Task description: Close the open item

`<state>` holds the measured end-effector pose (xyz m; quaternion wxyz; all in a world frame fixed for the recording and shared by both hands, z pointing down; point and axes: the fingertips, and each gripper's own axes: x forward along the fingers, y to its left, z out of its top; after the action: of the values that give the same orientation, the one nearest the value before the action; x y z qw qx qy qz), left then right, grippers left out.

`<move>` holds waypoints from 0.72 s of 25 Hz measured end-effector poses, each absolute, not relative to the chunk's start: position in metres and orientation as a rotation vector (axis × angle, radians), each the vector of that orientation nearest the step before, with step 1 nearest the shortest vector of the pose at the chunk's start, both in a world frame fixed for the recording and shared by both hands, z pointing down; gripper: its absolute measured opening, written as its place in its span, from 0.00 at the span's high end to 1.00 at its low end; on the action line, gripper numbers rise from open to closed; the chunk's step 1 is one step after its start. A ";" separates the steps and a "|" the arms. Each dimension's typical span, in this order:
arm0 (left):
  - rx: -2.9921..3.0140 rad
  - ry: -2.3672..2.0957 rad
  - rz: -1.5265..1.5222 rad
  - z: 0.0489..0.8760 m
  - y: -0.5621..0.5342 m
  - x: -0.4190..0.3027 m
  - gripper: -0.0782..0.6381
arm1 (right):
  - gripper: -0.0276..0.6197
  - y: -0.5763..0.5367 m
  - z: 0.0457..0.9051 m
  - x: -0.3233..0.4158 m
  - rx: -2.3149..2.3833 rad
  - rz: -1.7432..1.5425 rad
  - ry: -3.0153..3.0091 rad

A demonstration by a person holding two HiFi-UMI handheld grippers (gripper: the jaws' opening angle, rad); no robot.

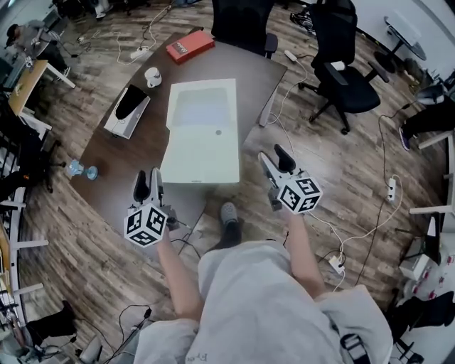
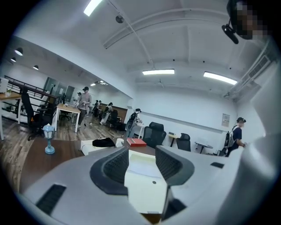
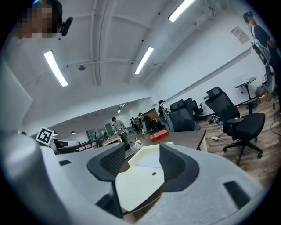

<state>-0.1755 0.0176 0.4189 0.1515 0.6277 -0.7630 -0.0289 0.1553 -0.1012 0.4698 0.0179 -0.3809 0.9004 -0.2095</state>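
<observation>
1. At left, the left gripper (image 1: 148, 185) hangs by the near edge of the tabletop (image 1: 106, 163), fingers released and empty. A one-sided push could skid the box.
2. Centre, the white box (image 1: 201, 160) lies open, both halves spread flat.
3. Right gripper (image 1: 274, 158), fingers likewise released. A half swung over hard could trap a finger or bounce back open.

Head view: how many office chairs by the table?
2. One office chair at the table's far end, one beside its right edge. More may be hidden beyond the frame.
</observation>
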 end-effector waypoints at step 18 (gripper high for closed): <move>2.103 -2.188 0.090 0.348 -0.114 -0.304 0.64 | 0.58 -0.208 0.484 0.084 -1.195 -0.712 2.793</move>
<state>-0.3041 -0.1141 0.3480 0.0527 0.6917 -0.7196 0.0296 0.0837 -0.2075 0.4837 0.0106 -0.3831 0.8951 -0.2281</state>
